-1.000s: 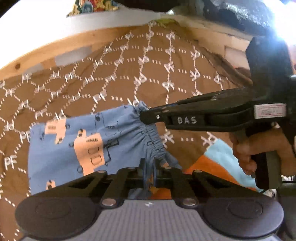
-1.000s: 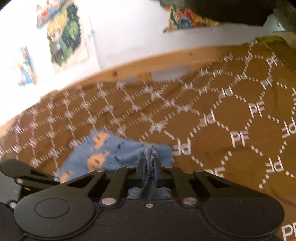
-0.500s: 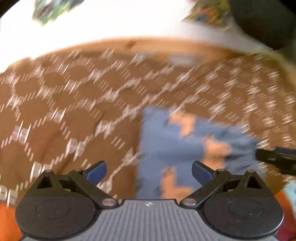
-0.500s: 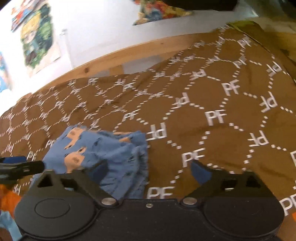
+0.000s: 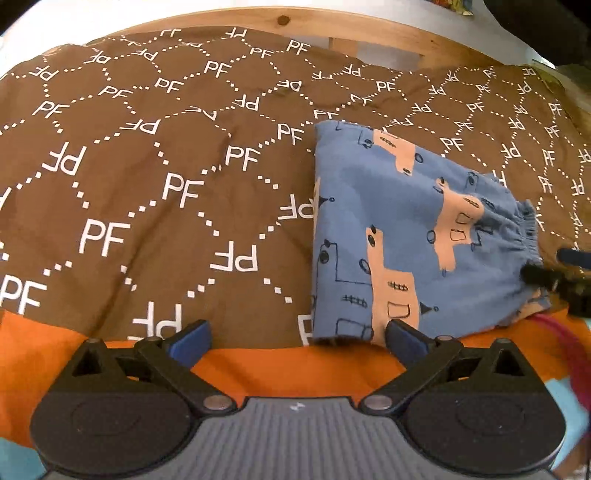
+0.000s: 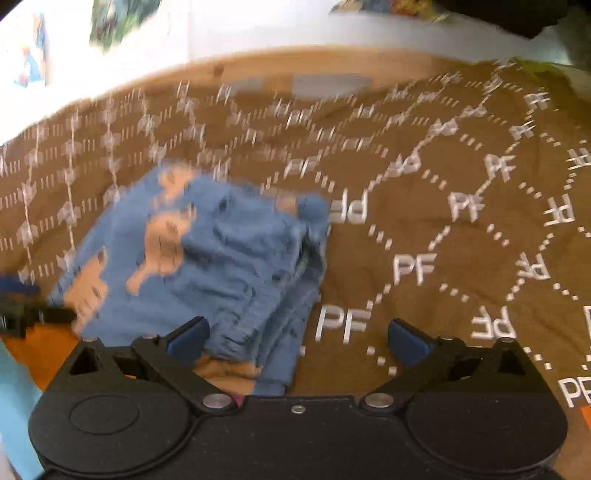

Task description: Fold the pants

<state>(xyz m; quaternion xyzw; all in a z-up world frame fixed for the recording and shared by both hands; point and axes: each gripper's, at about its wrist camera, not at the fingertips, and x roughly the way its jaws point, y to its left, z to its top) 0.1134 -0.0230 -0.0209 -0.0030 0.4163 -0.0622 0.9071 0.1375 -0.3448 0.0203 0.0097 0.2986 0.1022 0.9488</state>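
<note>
The blue pants lie folded into a compact bundle on the brown bedspread, near the bed's front edge. Both the left gripper and the right gripper have jaws spread open, holding nothing. The fold looks essentially done; what's left is probably smoothing or squaring the bundle.

A home bedroom, most likely a child's. A bed fills both views, covered by a brown bedspread printed with white "PF" letters in dotted diamonds, with an orange sheet along the lower edge. A pale wooden bed frame runs across the top of the frame against a white wall. Colourful cartoon posters hang at the upper left in the right wrist view.
</note>
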